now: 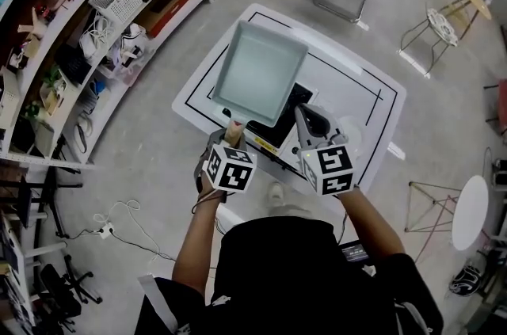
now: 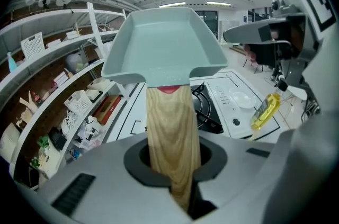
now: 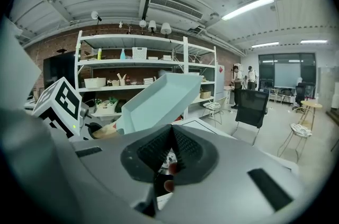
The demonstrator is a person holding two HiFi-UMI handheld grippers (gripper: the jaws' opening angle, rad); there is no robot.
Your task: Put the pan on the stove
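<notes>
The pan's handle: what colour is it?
The handle is pale tan wood grain; the pan itself is light blue-grey. Clearest in the left gripper view.

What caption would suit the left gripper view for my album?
Left claw grips a pale square pan by its wooden handle, held up near the black stove.

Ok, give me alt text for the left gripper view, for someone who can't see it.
The left gripper is clamped on the light wooden handle of a pale blue-green square pan, held in the air. Below it, a black gas stove sits on a white table, with a yellow bottle to the right.
</notes>
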